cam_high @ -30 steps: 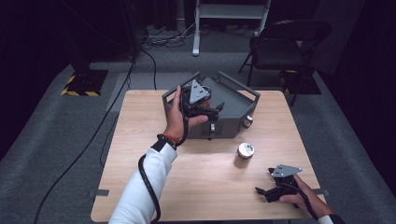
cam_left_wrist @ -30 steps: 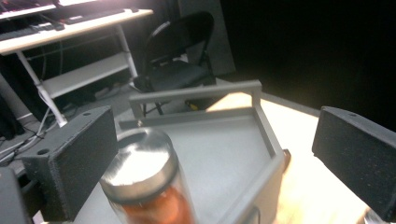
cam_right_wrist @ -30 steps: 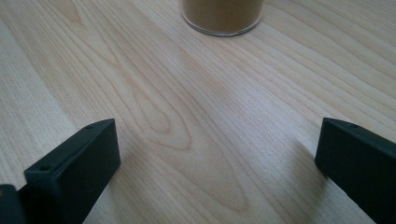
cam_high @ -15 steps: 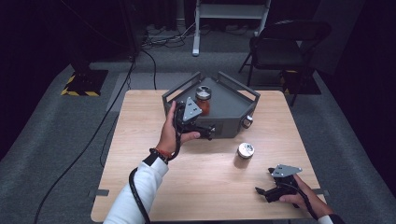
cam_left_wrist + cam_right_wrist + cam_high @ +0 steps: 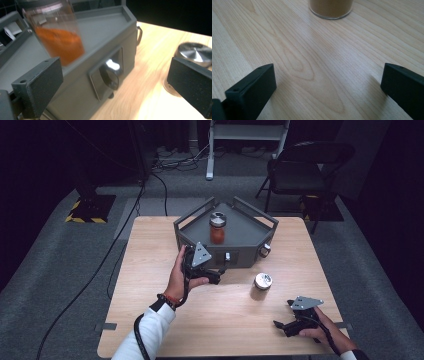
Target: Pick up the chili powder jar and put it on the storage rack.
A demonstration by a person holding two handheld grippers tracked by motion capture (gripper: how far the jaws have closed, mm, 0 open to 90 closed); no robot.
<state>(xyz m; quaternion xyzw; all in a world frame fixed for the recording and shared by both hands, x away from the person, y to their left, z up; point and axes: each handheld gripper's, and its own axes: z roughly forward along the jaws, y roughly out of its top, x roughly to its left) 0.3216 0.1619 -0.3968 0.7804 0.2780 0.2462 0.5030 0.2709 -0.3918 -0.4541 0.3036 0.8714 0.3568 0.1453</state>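
Status at this moment, by item.

Jar of orange powder [image 5: 217,231]: upright on the floor of the grey tray [image 5: 250,240], toward the tray's back-left part, clear of its walls. Seen close in the left gripper view as jar of orange powder [image 5: 56,37], roughly half full, glass wall clear above the fill.

Left gripper [image 5: 212,276]: held just off the tray's front wall, near the front-left corner; jaws spread wide, nothing between them. In the left gripper view the tray's front panel with a small dark knob [image 5: 110,77] sits between the jaws.

Right gripper [image 5: 280,325]: low over the table [image 5: 150,285] near the front-right corner; jaws wide apart, empty, bare wood between them.

Second jar [image 5: 262,285]: upright on the table, metal lid on, just in front of the tray's right part and well apart from the right gripper. Base visible at the top edge of the right gripper view [image 5: 330,8], brown contents inside.

Handling judgement:
- Glass: rigid, smooth, likely slippery against flat pads; breakable if dropped or knocked on the tray wall.
- Weight: probably moderate, carried low by the powder.
- Grip point: across the straight body below the lid, jaws square to the wall, not on the lid rim.
- Keep upright during lifting; approach from above the tray wall.
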